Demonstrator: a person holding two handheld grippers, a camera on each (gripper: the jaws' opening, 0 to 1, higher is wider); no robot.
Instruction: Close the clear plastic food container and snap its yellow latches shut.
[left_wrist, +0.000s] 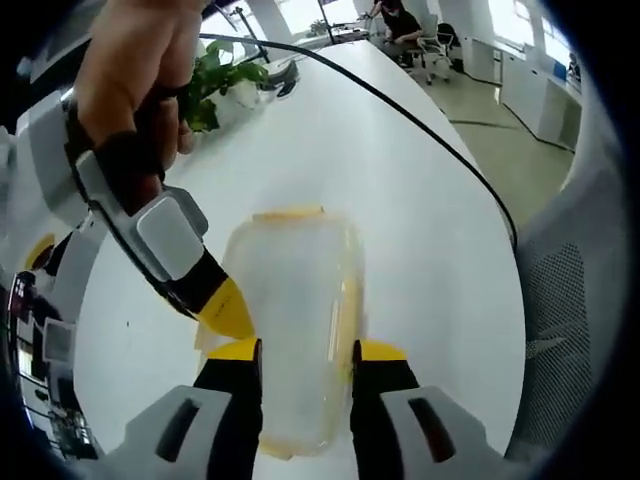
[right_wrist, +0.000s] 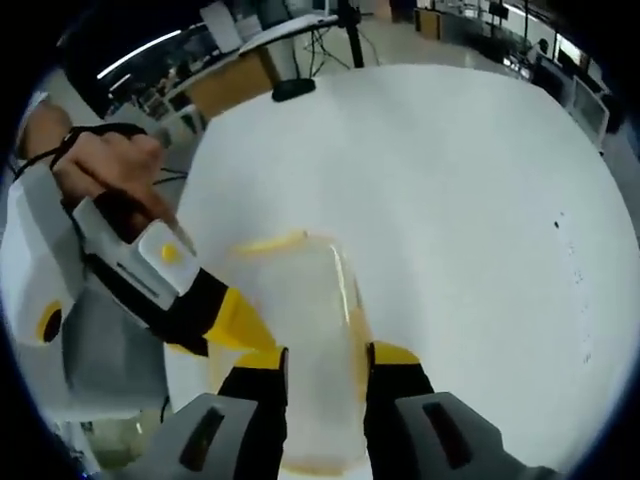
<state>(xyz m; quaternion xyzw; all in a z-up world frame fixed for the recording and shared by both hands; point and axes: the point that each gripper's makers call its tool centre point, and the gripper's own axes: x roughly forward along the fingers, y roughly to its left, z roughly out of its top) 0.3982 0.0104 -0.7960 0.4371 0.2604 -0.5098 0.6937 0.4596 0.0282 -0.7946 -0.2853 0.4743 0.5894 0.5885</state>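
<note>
A clear plastic food container (left_wrist: 295, 300) with yellow latches lies on the white table (left_wrist: 430, 260), lid on. One yellow latch (left_wrist: 290, 213) shows at its far end and another (left_wrist: 347, 310) along its right side. My left gripper (left_wrist: 305, 375) straddles the near end, jaws pressed to both sides. The right gripper's yellow fingertip (left_wrist: 228, 308) touches the container's left side, held by a hand (left_wrist: 125, 70). In the right gripper view, the container (right_wrist: 310, 320) sits between my right gripper (right_wrist: 327, 375) jaws, and the left gripper's yellow fingertip (right_wrist: 240, 325) meets its left edge.
A potted green plant (left_wrist: 215, 75) stands at the table's far left. A black cable (left_wrist: 420, 125) runs across the table towards a grey mesh chair (left_wrist: 570, 300). A person sits at the far end (left_wrist: 400, 20). A small dark object (right_wrist: 293, 90) lies far off on the table (right_wrist: 460, 200).
</note>
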